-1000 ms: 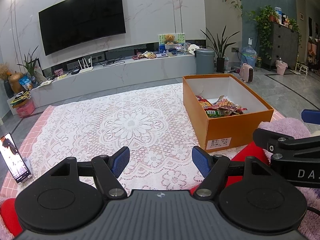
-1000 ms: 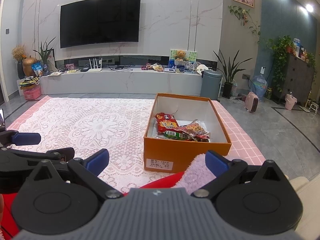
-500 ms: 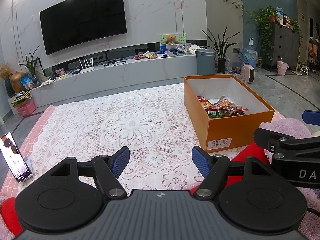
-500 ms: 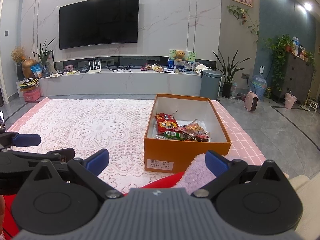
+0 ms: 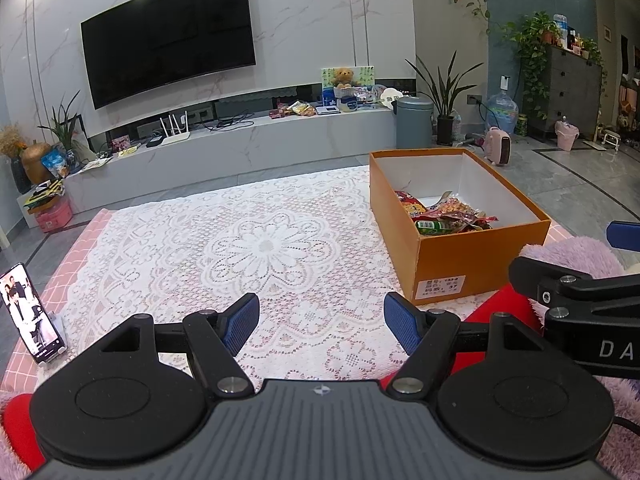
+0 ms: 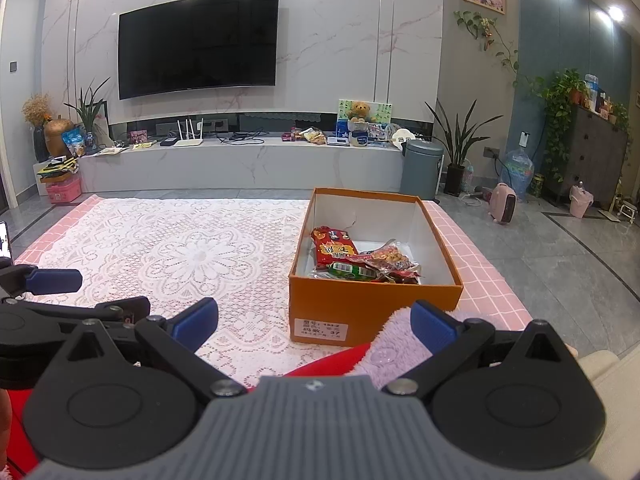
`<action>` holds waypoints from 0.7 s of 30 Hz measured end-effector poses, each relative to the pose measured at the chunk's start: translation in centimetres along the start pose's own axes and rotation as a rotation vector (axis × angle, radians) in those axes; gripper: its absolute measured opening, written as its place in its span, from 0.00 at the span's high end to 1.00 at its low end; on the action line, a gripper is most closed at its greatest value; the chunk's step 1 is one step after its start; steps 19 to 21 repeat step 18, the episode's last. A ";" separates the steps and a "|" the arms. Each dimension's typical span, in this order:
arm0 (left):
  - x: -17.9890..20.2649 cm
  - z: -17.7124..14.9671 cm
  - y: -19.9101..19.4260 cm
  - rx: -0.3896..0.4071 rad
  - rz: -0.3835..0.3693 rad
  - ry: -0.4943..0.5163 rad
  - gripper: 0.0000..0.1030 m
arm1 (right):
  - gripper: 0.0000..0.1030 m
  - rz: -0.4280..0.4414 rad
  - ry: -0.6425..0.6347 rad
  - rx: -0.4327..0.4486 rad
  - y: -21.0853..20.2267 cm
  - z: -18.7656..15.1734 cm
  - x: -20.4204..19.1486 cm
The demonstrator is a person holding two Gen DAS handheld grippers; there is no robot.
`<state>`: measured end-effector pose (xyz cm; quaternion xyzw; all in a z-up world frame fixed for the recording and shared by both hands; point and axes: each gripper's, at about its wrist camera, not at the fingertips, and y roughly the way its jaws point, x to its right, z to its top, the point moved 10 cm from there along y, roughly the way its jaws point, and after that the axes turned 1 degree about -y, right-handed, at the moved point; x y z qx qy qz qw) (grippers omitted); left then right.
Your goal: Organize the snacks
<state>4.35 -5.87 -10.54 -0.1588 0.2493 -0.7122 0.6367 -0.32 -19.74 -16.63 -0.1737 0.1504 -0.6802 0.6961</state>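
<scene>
An orange cardboard box (image 5: 476,264) (image 6: 360,316) stands on the right of a table with a white lace cloth (image 5: 256,248) (image 6: 192,252). Several snack packets (image 5: 444,216) (image 6: 360,260) lie in its near half, red and green ones among them. My left gripper (image 5: 320,324) is open and empty, low over the table's near edge, left of the box. My right gripper (image 6: 316,324) is open and empty, near the box's front wall. Each gripper shows at the edge of the other's view.
A phone (image 5: 30,312) stands propped at the table's left edge. Red and purple fuzzy clothing (image 6: 384,348) lies under the grippers. Beyond the table are a TV bench (image 6: 248,164), a grey bin (image 6: 420,168) and potted plants.
</scene>
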 end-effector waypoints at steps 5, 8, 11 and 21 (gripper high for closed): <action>-0.1 0.0 0.0 0.001 0.001 0.000 0.19 | 0.03 -0.003 0.003 0.000 0.0 -0.1 -0.1; -0.3 -0.1 -0.3 0.000 -0.001 -0.007 0.19 | 0.03 -0.004 0.005 0.000 0.0 0.0 -0.1; -0.3 -0.1 -0.2 0.000 -0.001 -0.006 0.19 | 0.03 -0.005 0.005 0.002 0.0 0.0 -0.2; 0.0 0.1 -0.5 -0.002 -0.012 -0.017 0.19 | 0.03 -0.003 0.011 0.001 0.0 0.1 -0.3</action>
